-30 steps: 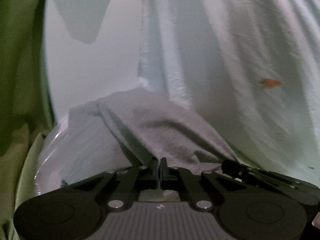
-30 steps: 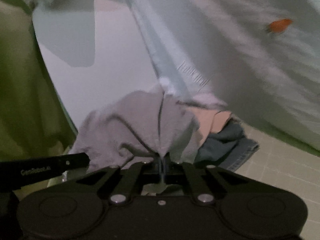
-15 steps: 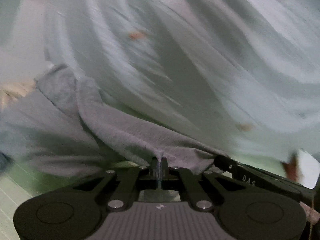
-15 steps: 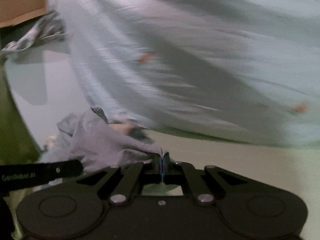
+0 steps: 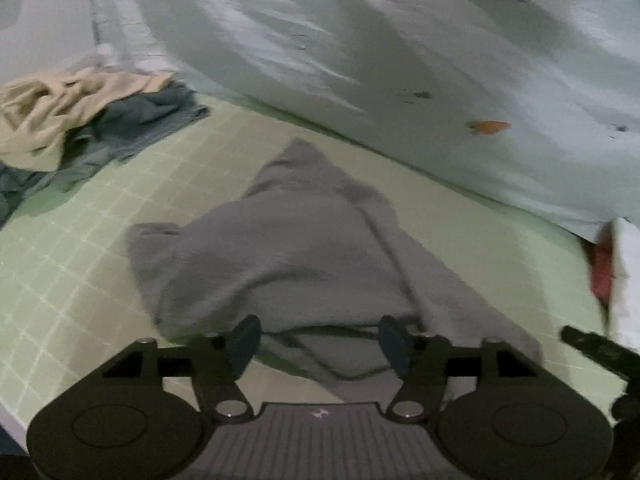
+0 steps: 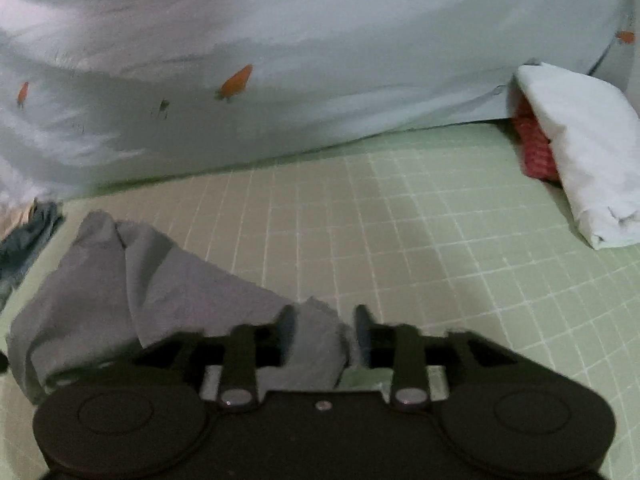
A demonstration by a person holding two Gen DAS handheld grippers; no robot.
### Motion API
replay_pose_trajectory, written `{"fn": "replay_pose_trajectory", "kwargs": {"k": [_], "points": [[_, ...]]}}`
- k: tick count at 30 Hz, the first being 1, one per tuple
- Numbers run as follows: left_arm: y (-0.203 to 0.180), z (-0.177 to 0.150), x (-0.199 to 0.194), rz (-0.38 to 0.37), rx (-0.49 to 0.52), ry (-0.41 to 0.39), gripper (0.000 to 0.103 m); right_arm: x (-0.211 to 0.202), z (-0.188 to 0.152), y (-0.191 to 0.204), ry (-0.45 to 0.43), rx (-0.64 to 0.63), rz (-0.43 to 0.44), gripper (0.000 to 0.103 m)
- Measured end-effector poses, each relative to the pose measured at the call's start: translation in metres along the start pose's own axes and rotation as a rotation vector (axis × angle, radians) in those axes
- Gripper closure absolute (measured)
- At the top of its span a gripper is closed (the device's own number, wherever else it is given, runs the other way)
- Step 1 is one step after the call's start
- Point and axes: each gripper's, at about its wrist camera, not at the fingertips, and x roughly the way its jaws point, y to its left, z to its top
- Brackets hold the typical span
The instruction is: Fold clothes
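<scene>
A grey garment (image 5: 304,248) lies crumpled on the green gridded mat (image 5: 80,248). My left gripper (image 5: 318,342) is open just above its near edge, and the cloth lies loose between the spread fingers. In the right wrist view the same grey garment (image 6: 132,280) spreads to the left, with one corner bunched up between the fingers. My right gripper (image 6: 324,330) is open too, its fingers standing apart on either side of that corner.
A pale blue quilt with orange carrot prints (image 5: 400,40) (image 6: 280,60) bulks along the far side of the mat. A heap of beige and blue clothes (image 5: 72,120) lies at the left. A white folded cloth (image 6: 580,152) over something red sits at the right.
Both grippers were shut on the grey garment and carried it from the pile down onto the mat. Both have now opened and let it go; it lies on the mat.
</scene>
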Motion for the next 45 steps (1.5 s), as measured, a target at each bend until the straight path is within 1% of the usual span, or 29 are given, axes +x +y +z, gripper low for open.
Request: {"fn": "replay_pose_trajectory", "kwargs": {"k": [1, 3, 5, 7, 12, 15, 19, 21, 24, 26, 27, 28, 29, 30, 31, 32, 33, 34, 35, 37, 39, 41, 43, 45], "points": [[0.008, 0.0, 0.001, 0.018, -0.005, 0.002, 0.029, -0.001, -0.001, 0.003, -0.005, 0.001, 0.005, 0.051], [0.022, 0.009, 0.005, 0.042, -0.007, 0.006, 0.028, -0.001, -0.002, 0.01, -0.012, -0.001, 0.017, 0.032], [0.034, 0.017, 0.011, 0.065, -0.004, 0.009, 0.026, -0.001, -0.004, 0.017, -0.019, -0.002, 0.03, 0.026], [0.044, 0.025, 0.017, 0.079, 0.007, 0.02, 0.024, -0.001, -0.006, 0.025, -0.026, -0.003, 0.042, 0.026], [0.068, 0.039, 0.036, 0.103, 0.017, 0.054, 0.023, 0.01, -0.009, 0.06, -0.003, -0.037, 0.064, 0.024], [0.084, 0.047, 0.051, 0.121, 0.01, 0.09, 0.023, 0.023, -0.005, 0.076, 0.009, -0.054, 0.078, 0.023], [0.101, 0.052, 0.073, 0.126, -0.027, 0.138, 0.023, 0.047, 0.005, 0.098, 0.034, -0.079, 0.088, 0.021], [0.106, 0.053, 0.085, 0.133, -0.045, 0.162, 0.023, 0.061, 0.012, 0.109, 0.048, -0.088, 0.107, 0.021], [0.109, 0.059, 0.102, 0.122, -0.055, 0.187, 0.023, 0.088, 0.02, 0.13, 0.076, -0.129, 0.142, 0.021], [0.107, 0.066, 0.112, 0.107, -0.053, 0.204, 0.026, 0.108, 0.024, 0.145, 0.108, -0.162, 0.159, 0.021], [0.106, 0.069, 0.115, 0.102, -0.052, 0.205, 0.031, 0.115, 0.023, 0.15, 0.125, -0.176, 0.168, 0.021], [0.105, 0.072, 0.117, 0.093, -0.048, 0.208, 0.041, 0.122, 0.022, 0.155, 0.142, -0.191, 0.176, 0.021], [0.104, 0.073, 0.118, 0.086, -0.049, 0.208, 0.047, 0.129, 0.021, 0.16, 0.159, -0.205, 0.184, 0.022], [0.103, 0.073, 0.12, 0.077, -0.049, 0.209, 0.061, 0.136, 0.02, 0.165, 0.176, -0.219, 0.193, 0.028], [0.102, 0.072, 0.121, 0.068, -0.048, 0.211, 0.085, 0.139, 0.018, 0.167, 0.185, -0.235, 0.199, 0.033], [0.101, 0.07, 0.122, 0.072, -0.045, 0.217, 0.097, 0.142, 0.015, 0.168, 0.191, -0.252, 0.204, 0.051], [0.099, 0.069, 0.123, 0.077, -0.043, 0.224, 0.101, 0.144, 0.013, 0.166, 0.196, -0.259, 0.199, 0.081], [0.101, 0.068, 0.122, 0.085, -0.051, 0.219, 0.101, 0.146, 0.012, 0.163, 0.199, -0.264, 0.192, 0.094], [0.102, 0.068, 0.12, 0.093, -0.059, 0.213, 0.101, 0.143, 0.014, 0.154, 0.184, -0.241, 0.179, 0.102], [0.105, 0.067, 0.117, 0.109, -0.075, 0.202, 0.102, 0.136, 0.019, 0.134, 0.147, -0.182, 0.15, 0.102], [0.109, 0.066, 0.113, 0.136, -0.074, 0.188, 0.102, 0.125, 0.027, 0.108, 0.091, -0.124, 0.08, 0.102], [0.113, 0.065, 0.109, 0.163, -0.084, 0.182, 0.102, 0.112, 0.036, 0.072, 0.037, -0.041, -0.029, 0.102], [0.118, 0.064, 0.106, 0.171, -0.104, 0.18, 0.101, 0.102, 0.039, 0.035, 0.0, 0.017, -0.154, 0.102], [0.123, 0.063, 0.104, 0.17, -0.125, 0.182, 0.101, 0.095, 0.034, -0.002, 0.002, 0.053, -0.294, 0.102]]}}
